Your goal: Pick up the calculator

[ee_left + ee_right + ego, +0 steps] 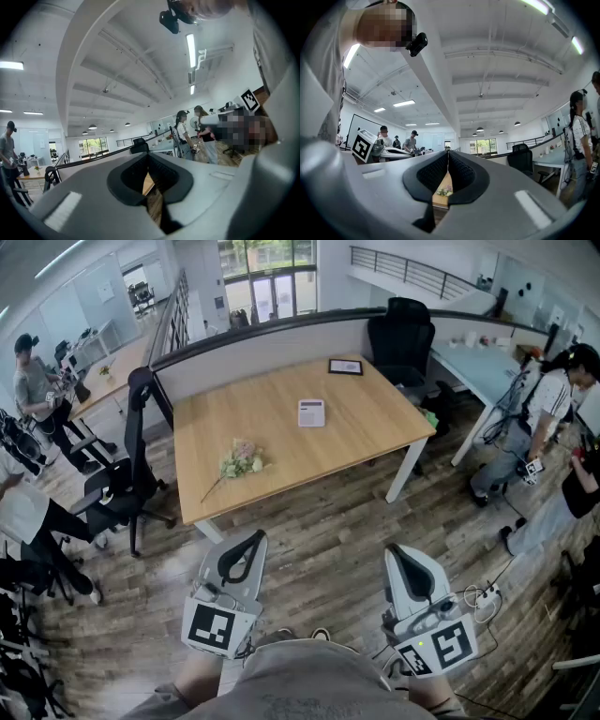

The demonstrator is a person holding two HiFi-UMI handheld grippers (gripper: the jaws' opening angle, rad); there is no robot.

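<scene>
Wooden table [272, 381] is our landmark, and nothing of the pick-up is done yet. We hold the left gripper [255, 538] well short of the table's near edge, its jaws closed on nothing. A flower sprig [242, 461] lies toward the table's left front. The calculator [311, 413] lies flat near the table's middle, untouched. The right gripper [394, 551] also stands short of the table, pinched together and empty. Approach, opening and grasp are all left. The calculator's keys are too small to read, and neither gripper view seems to show it.

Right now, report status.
Shut, empty: left gripper, right gripper, short of the desk. Untouched calculator flat mid-desk. Nearer, left, apart from it: flowers.
</scene>
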